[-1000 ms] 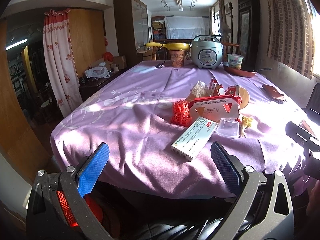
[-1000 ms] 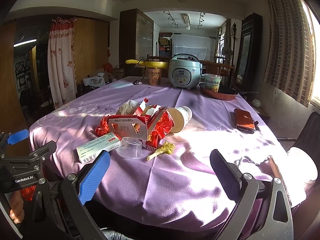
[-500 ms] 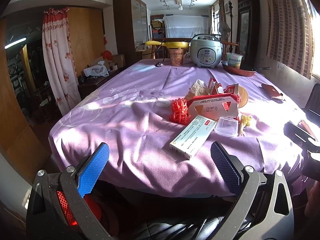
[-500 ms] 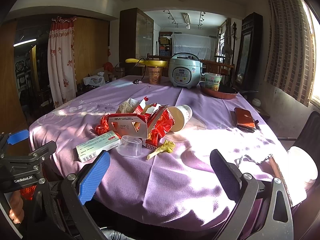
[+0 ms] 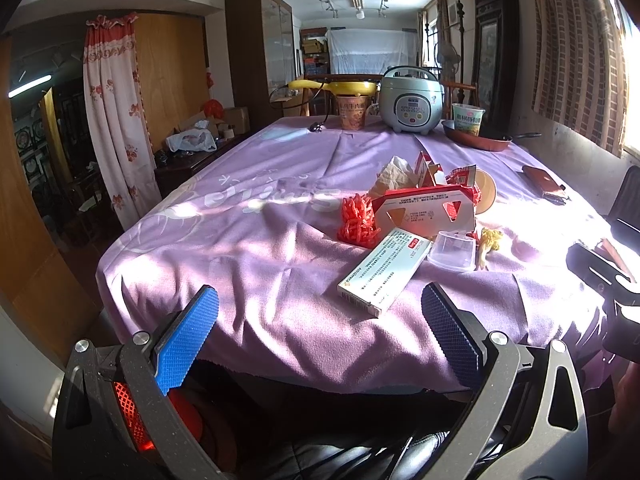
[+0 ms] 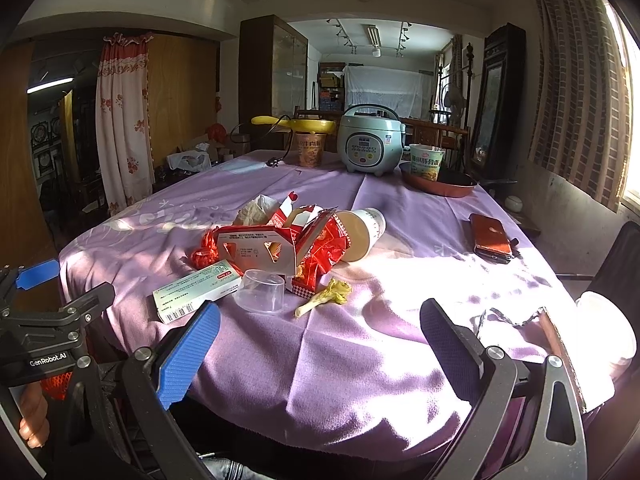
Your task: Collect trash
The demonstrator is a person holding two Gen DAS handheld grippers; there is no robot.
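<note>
Two grippers, left gripper and right gripper, are hovering with fingers spread and empty short of the trash pile sitting mid-table on the purple cloth; a careless grab risks snagging cloth or crushing the clear cup.

Tablecloth: soft matt purple fabric, creased. Medicine box: smooth printed card, slight sheen. Clear cup: thin see-through plastic. Red carton: matt card, torn open. Red wrapper: crinkled glossy foil. Rice cooker: glossy plastic shell. Finger pads: blue ribbed rubber.
</note>
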